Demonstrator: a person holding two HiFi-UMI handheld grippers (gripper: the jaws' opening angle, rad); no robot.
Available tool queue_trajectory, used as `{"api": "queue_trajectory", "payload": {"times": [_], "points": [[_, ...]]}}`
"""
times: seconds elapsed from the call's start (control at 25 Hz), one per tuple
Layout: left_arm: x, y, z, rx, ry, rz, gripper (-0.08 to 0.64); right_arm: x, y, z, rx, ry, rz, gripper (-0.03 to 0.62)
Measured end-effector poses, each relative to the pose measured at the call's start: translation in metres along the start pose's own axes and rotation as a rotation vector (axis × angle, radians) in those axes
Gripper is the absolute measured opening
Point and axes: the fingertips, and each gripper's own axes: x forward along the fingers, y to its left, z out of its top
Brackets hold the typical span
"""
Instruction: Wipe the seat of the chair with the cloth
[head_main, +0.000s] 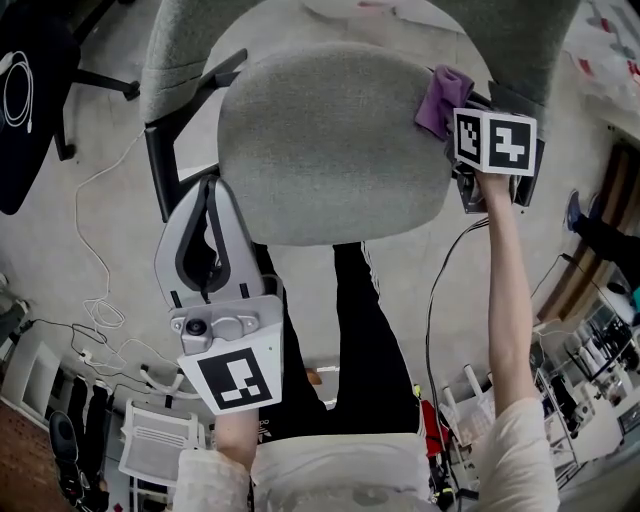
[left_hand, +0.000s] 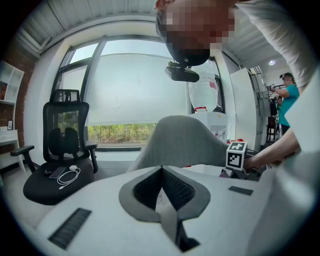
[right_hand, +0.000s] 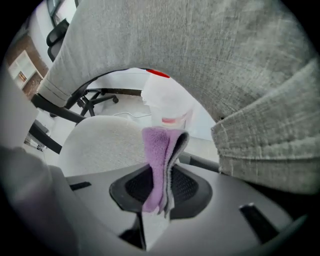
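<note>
The grey fabric chair seat (head_main: 330, 140) fills the middle of the head view, with its backrest (left_hand: 182, 142) rising behind it. My right gripper (head_main: 452, 120) is at the seat's far right edge, shut on a folded purple cloth (head_main: 443, 98). In the right gripper view the cloth (right_hand: 160, 160) stands pinched between the jaws of the right gripper (right_hand: 161, 172), with the seat (right_hand: 105, 145) just beyond it. My left gripper (head_main: 213, 188) is held off the seat's near left edge. It (left_hand: 162, 172) is shut and holds nothing.
A black armrest (head_main: 165, 170) runs along the seat's left side. A black office chair (left_hand: 60, 150) carrying a white cable and a phone stands to the left. White cables (head_main: 100, 310) trail on the floor. Another person (left_hand: 286, 95) stands far right.
</note>
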Motion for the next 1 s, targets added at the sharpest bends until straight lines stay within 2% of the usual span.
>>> {"api": "queue_trajectory", "payload": {"times": [0.08, 0.2, 0.32, 0.52, 0.68, 0.8, 1.0], "points": [[-0.001, 0.006, 0.001, 0.003, -0.001, 0.012, 0.012, -0.013, 0.014, -0.002, 0.029, -0.032, 0.053, 0.087], [-0.003, 0.015, 0.001, 0.009, -0.006, 0.035, 0.012, -0.037, 0.053, -0.002, 0.073, -0.096, 0.187, 0.087], [-0.006, 0.021, -0.004, 0.021, 0.004, 0.044, 0.012, -0.051, 0.111, -0.004, 0.052, -0.134, 0.34, 0.087], [-0.012, 0.024, -0.003, 0.041, 0.003, 0.049, 0.012, -0.039, 0.228, -0.016, -0.056, -0.077, 0.55, 0.087], [-0.014, 0.028, -0.007, 0.037, 0.008, 0.061, 0.012, -0.023, 0.319, -0.028, -0.067, -0.053, 0.704, 0.087], [-0.016, 0.034, -0.007, 0.05, 0.003, 0.064, 0.012, -0.013, 0.361, -0.024, -0.053, -0.057, 0.765, 0.087], [-0.018, 0.039, -0.015, 0.055, 0.014, 0.073, 0.012, 0.006, 0.382, -0.021, -0.086, -0.048, 0.72, 0.086]]}}
